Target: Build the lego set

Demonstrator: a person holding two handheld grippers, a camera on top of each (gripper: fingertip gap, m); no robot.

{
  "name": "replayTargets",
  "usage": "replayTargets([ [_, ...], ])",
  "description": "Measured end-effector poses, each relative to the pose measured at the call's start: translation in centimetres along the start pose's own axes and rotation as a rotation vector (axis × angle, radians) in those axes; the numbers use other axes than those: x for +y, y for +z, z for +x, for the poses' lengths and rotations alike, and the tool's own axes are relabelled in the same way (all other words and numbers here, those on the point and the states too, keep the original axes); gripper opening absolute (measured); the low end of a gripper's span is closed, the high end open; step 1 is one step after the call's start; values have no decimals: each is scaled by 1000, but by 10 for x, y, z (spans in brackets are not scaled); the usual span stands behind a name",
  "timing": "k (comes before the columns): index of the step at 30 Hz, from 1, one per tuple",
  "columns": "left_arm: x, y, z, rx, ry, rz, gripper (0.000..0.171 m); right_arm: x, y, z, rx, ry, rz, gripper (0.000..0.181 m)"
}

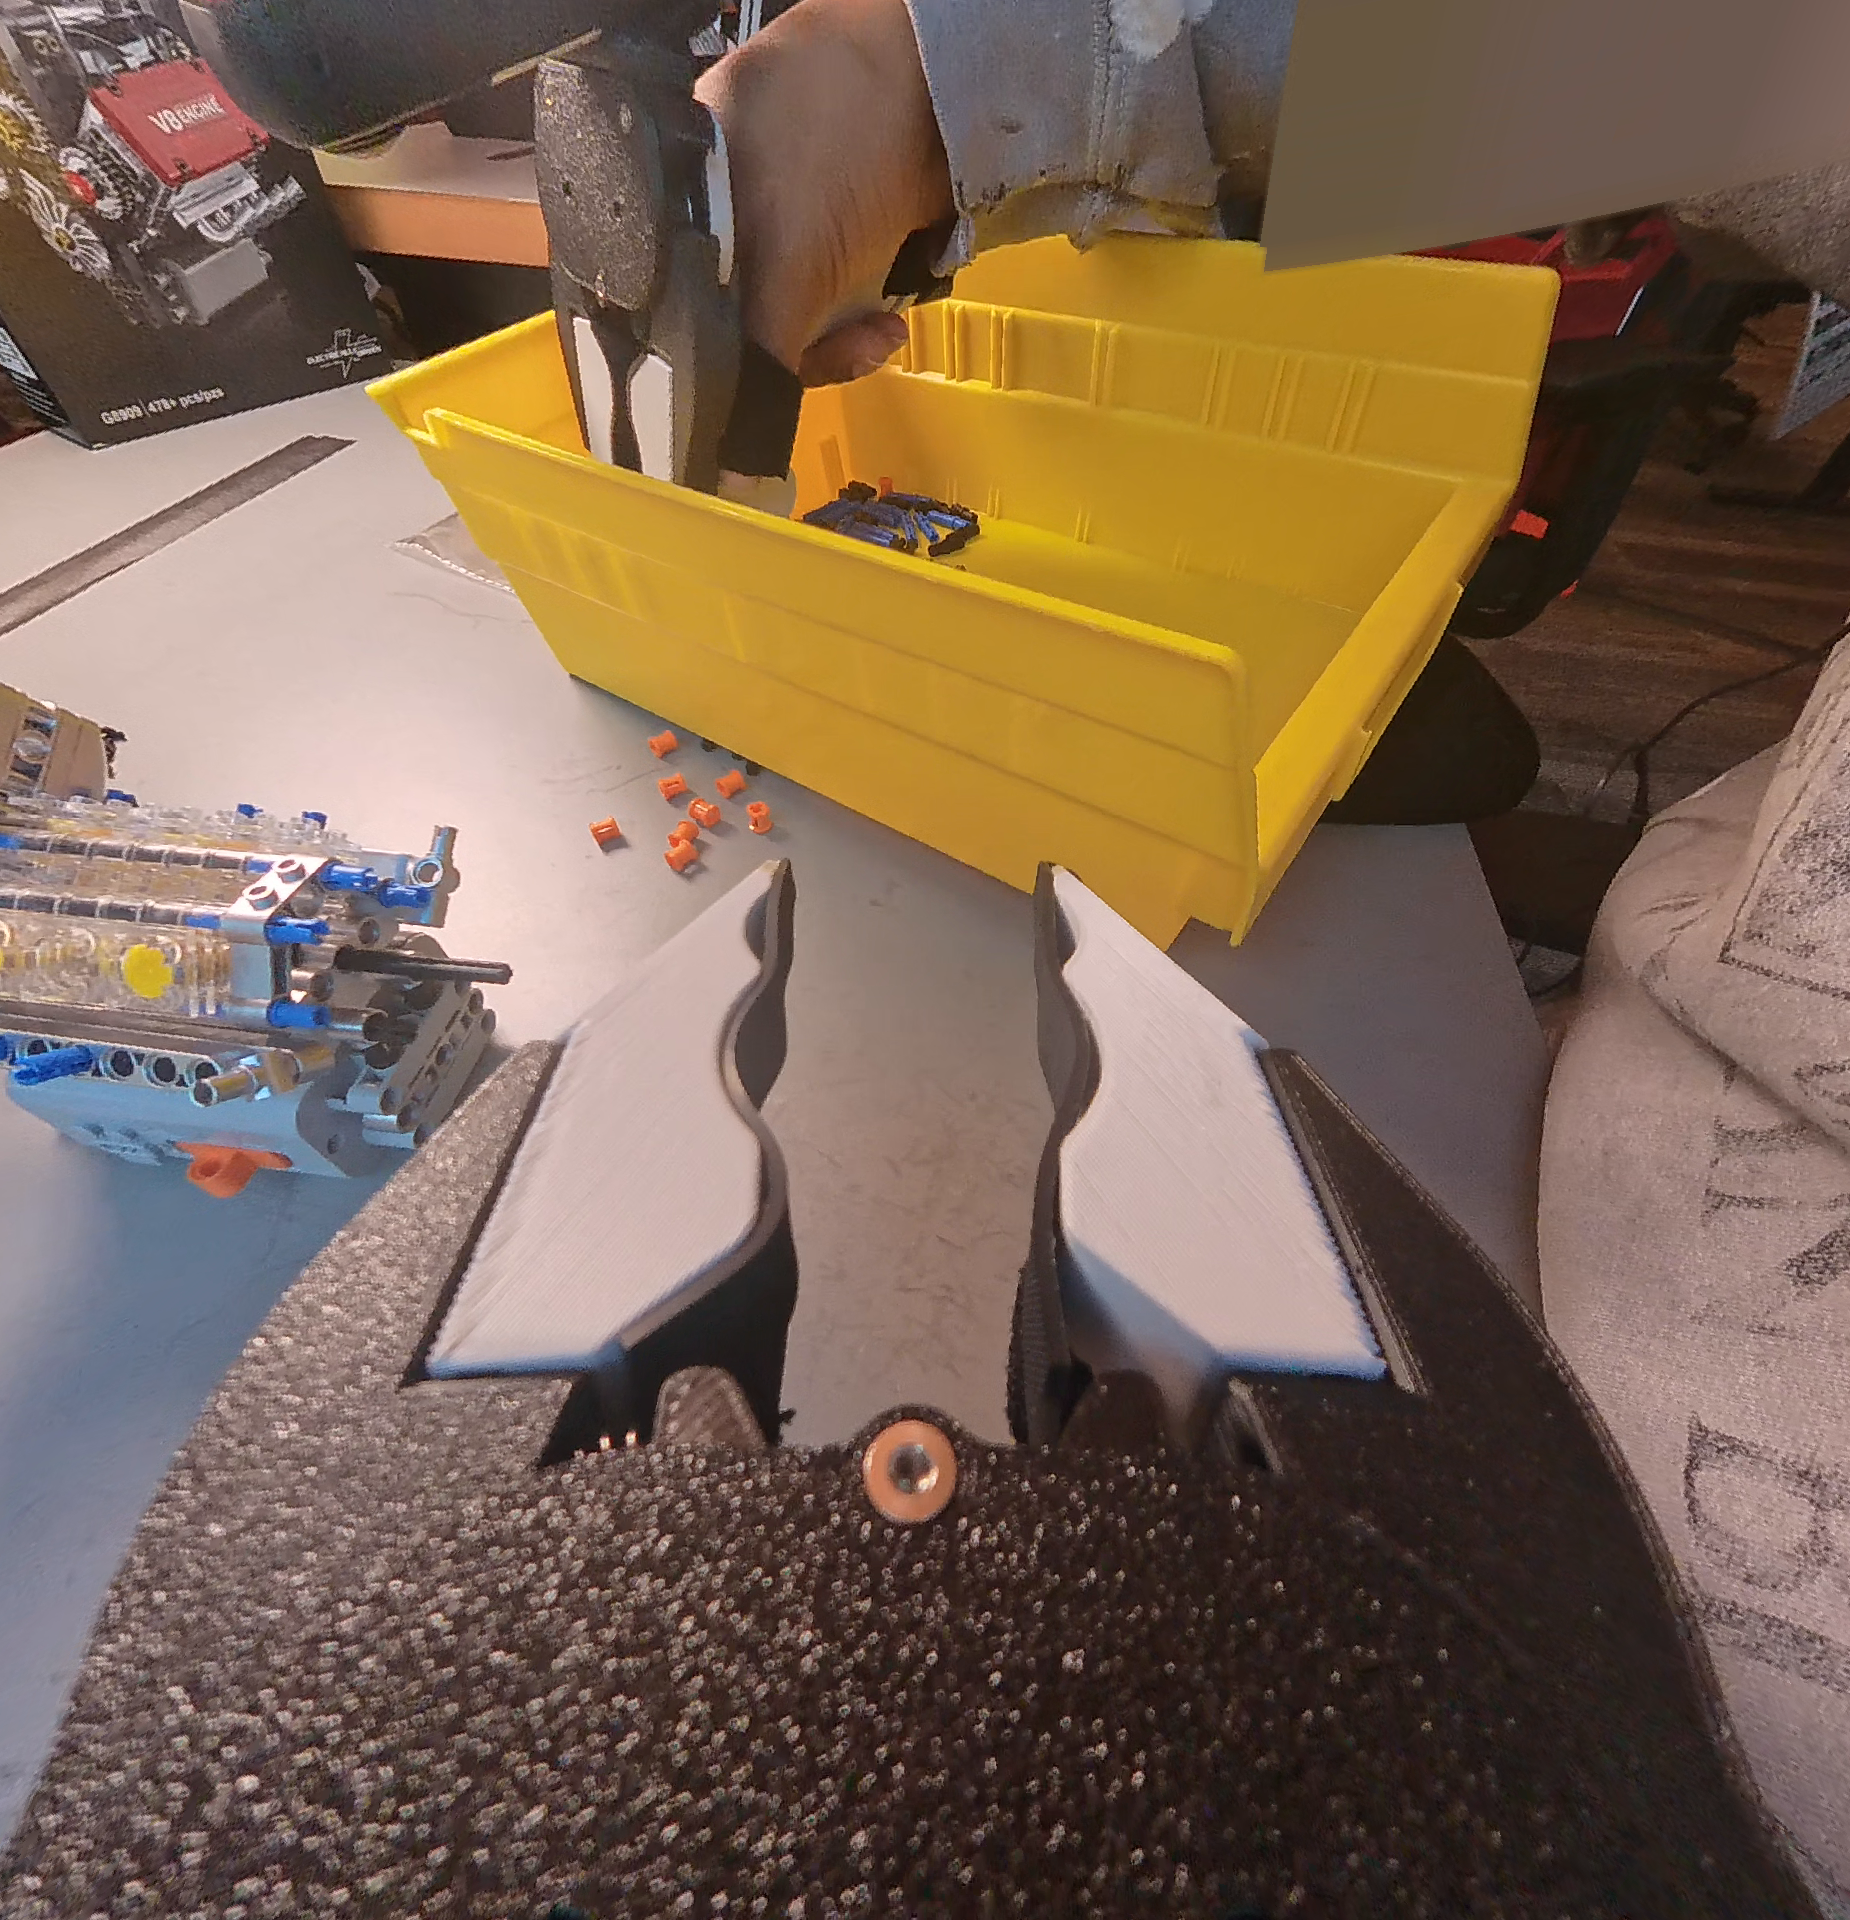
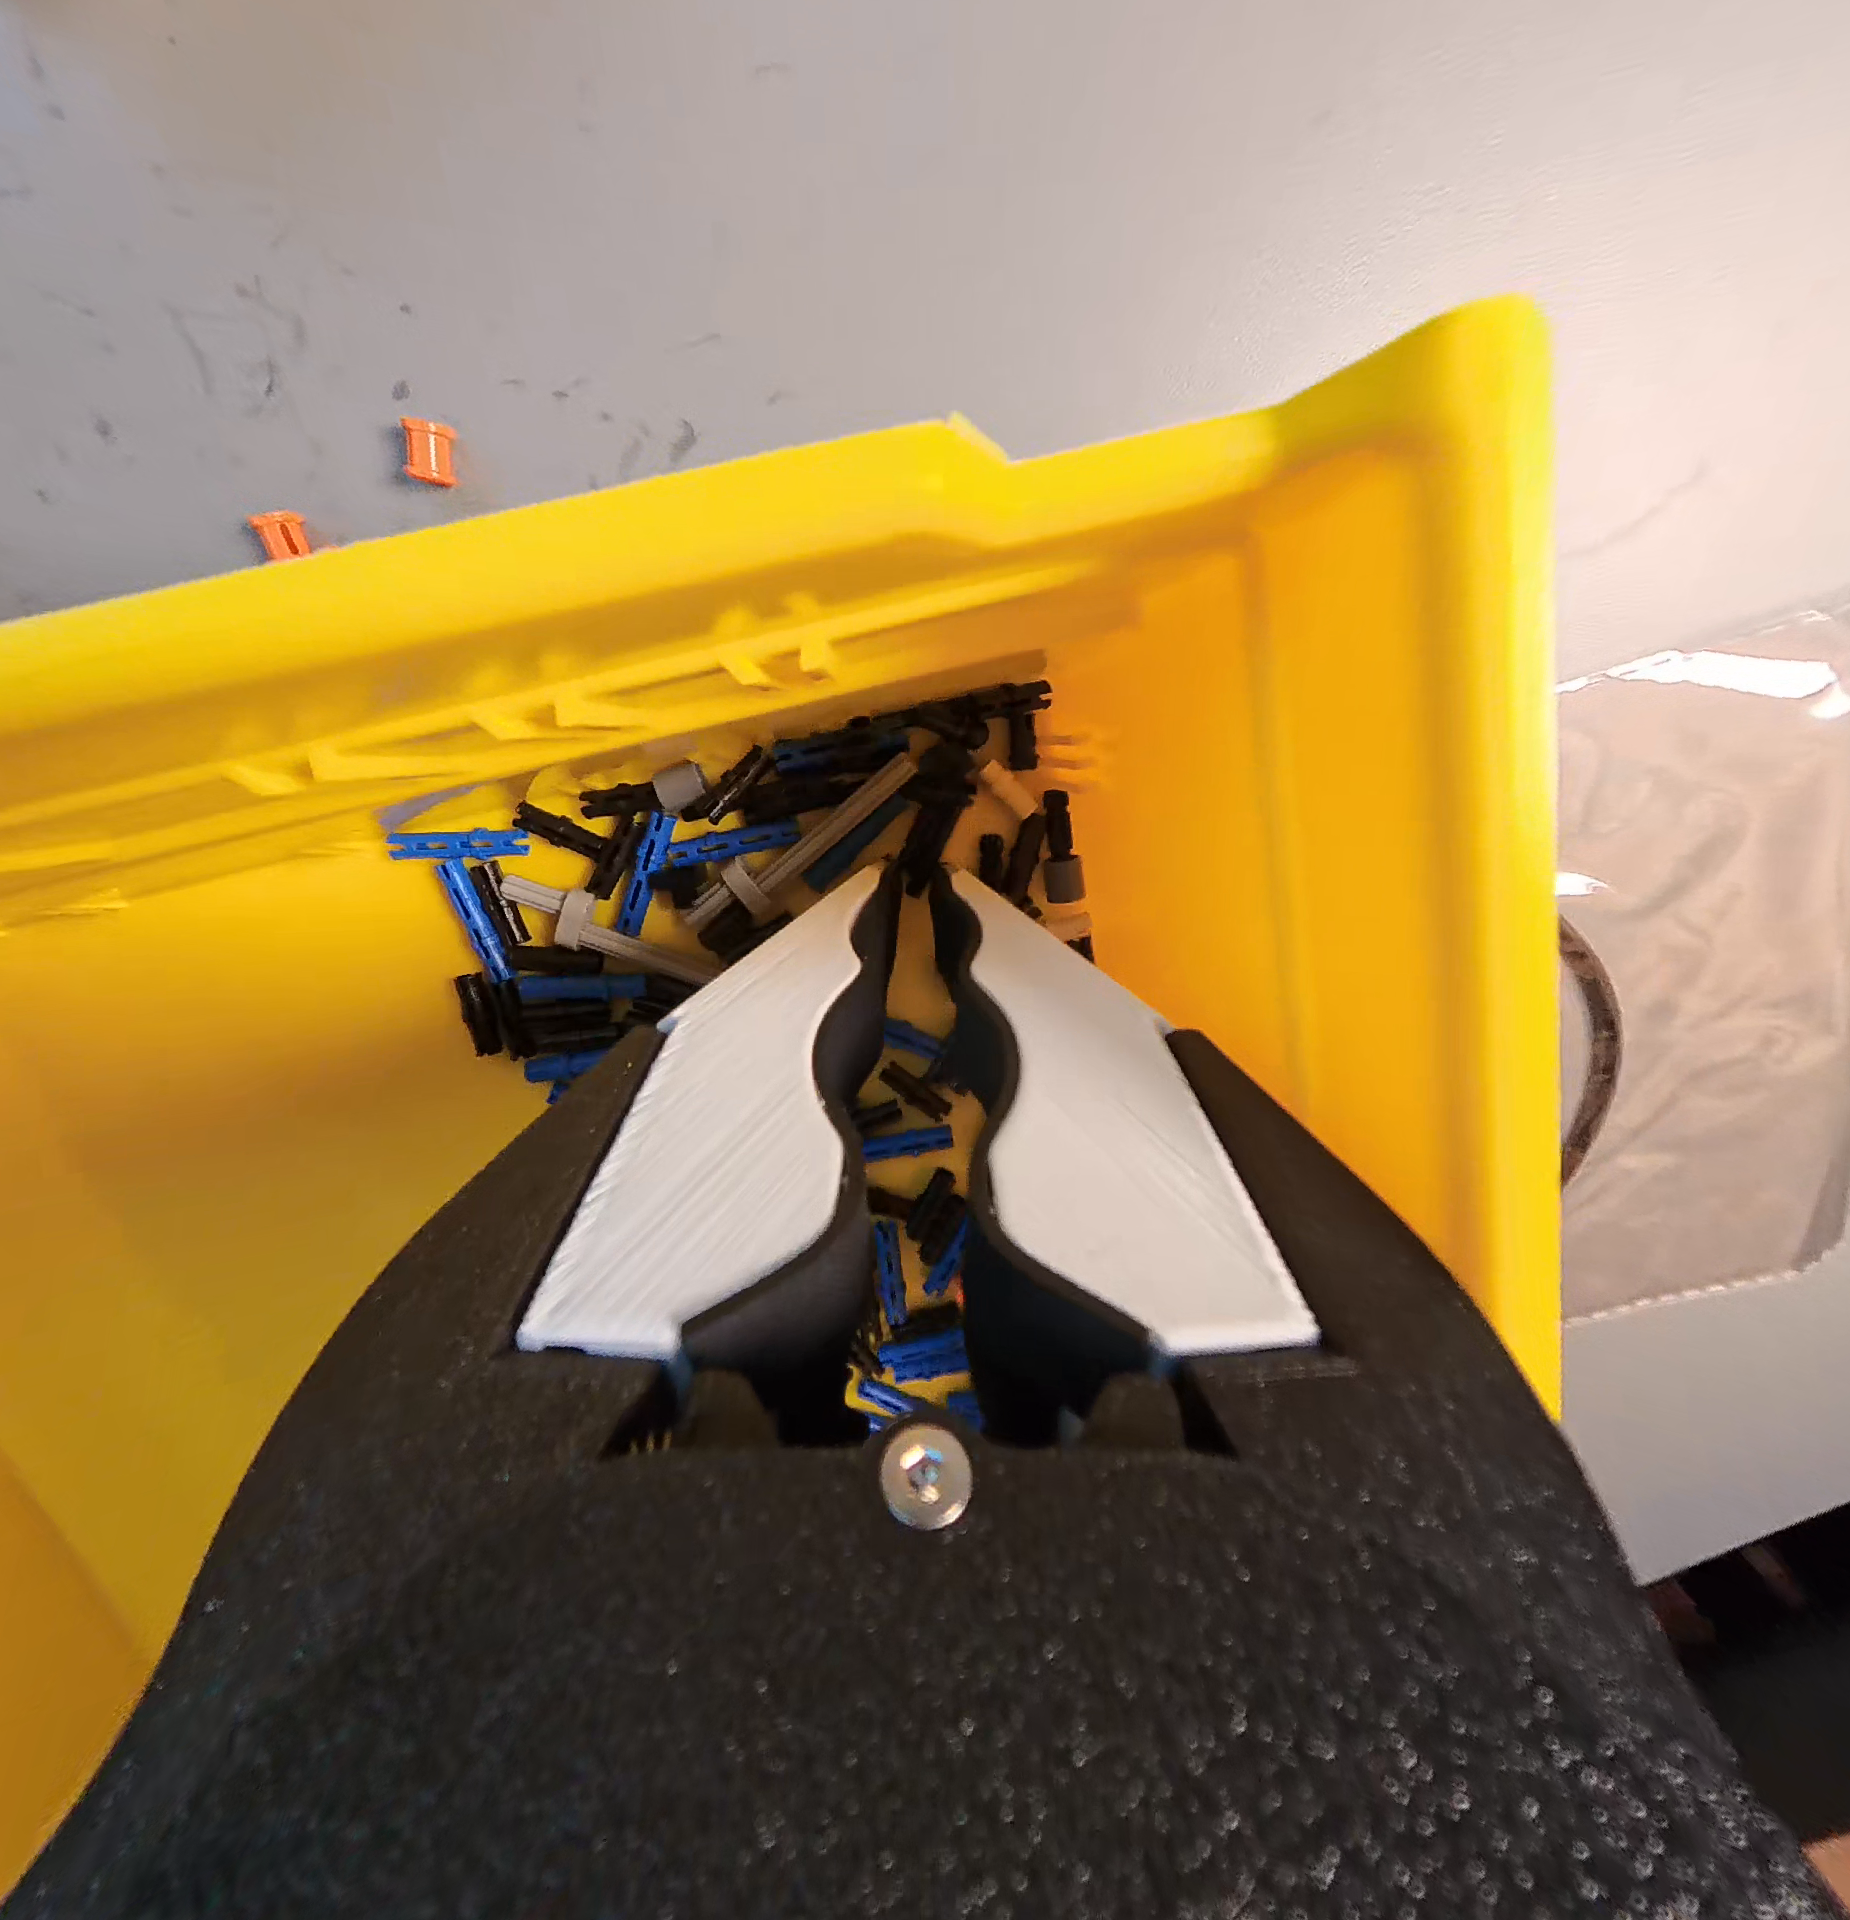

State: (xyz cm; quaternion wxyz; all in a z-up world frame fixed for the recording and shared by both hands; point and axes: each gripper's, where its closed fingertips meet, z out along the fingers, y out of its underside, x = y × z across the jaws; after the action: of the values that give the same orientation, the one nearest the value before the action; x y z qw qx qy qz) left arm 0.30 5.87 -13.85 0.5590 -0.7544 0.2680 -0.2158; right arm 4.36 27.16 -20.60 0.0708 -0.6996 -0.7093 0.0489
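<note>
Right tongs nearly closed, pinching a black pin in the yellow bin's corner; light, stiff, probably slippery. Left tongs spread, empty, near the counter edge.

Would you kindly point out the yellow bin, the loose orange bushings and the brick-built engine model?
yellow bin (image 1: 900,665), left wrist view, near side wall.
orange bushings (image 1: 703,812), left wrist view, one bushing mid-cluster.
brick-built engine model (image 1: 225,977), left wrist view, its near end.
</note>
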Motion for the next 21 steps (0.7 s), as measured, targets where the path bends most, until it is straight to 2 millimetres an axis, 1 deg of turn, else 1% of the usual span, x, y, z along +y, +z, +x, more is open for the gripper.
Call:
replayTargets([
  [8, 0, 0, 1, 3, 4, -3, 44, -4, 1, 0, 2, 4, 20, 8],
  [13, 1, 0, 2, 6, 7, -6, 44, -4, 1, -1, 1, 0, 29, 4],
  [15, 1, 0, 2, 7, 8, -6, 44, 0, -1, 0, 22, -32, 6, 0],
  [17, 1, 0, 1, 8, 7, -6, 44, 1, -6, -3, -2, -35, 15, 0],
  [21, 1, 0, 2, 10, 8, -6, 44, 8, -16, -4, 2, -75, 4, 0],
])
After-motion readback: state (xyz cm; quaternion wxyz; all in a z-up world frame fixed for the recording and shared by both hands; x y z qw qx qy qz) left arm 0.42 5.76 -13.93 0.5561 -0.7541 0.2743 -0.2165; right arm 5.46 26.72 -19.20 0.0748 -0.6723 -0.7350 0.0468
